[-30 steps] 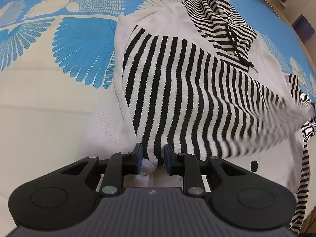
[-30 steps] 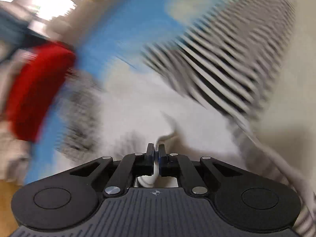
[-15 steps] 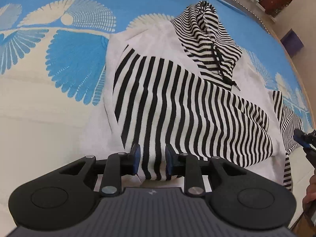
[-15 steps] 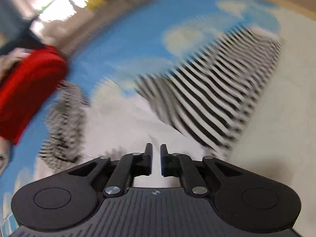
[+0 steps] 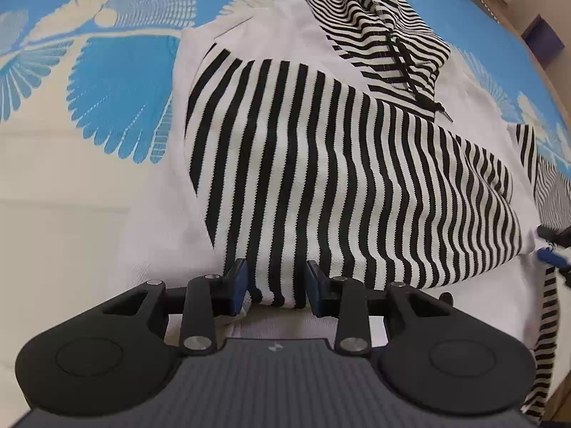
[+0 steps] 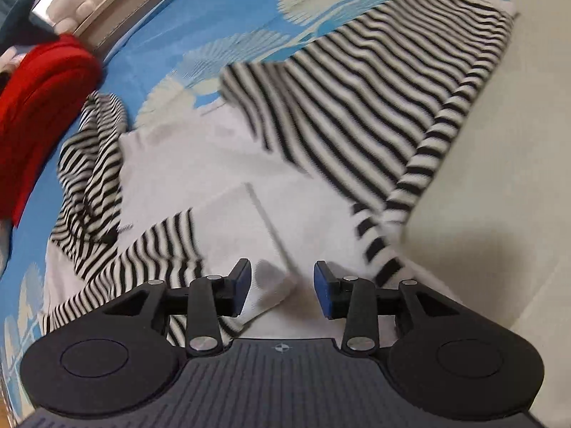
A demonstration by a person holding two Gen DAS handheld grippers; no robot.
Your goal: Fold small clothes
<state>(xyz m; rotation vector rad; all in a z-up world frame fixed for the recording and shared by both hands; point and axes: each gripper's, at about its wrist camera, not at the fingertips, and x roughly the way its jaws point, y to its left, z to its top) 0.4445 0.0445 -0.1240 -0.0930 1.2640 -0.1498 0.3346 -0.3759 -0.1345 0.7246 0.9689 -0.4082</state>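
The left gripper [image 5: 276,287] points steeply down over the near hem of a white hooded top [image 5: 285,53] with black-and-white striped sleeves, which lies spread on a blue bedspread [image 5: 117,82] patterned with cream fans. Its jaws are opening; the folded-over striped sleeve [image 5: 339,185] has its edge between the blue pads, and the pads stand just clear of the cloth on either side rather than pressing it. From this view the sleeve lies slantwise across the white body of the top, the striped hood [image 5: 382,28] with its dark drawstring lies beyond it toward the far edge of the bed, and at the right border a blurred bit of the right gripper [image 5: 553,253] shows beside the sleeve's cuff. The right gripper [image 6: 282,292], seen in its own camera, also tilts downward, less steeply, and its jaws are opening too, standing apart over a folded corner of white fabric [image 6: 271,285] that lies between the pads without being pinched. Only this view shows the other striped sleeve [image 6: 374,82] stretched out flat toward the far right, its ribbed cuff edge running back toward the gripper, and a red cushion [image 6: 39,107] at the left by the bed's edge; the hood [image 6: 89,164] appears here crumpled at the left.
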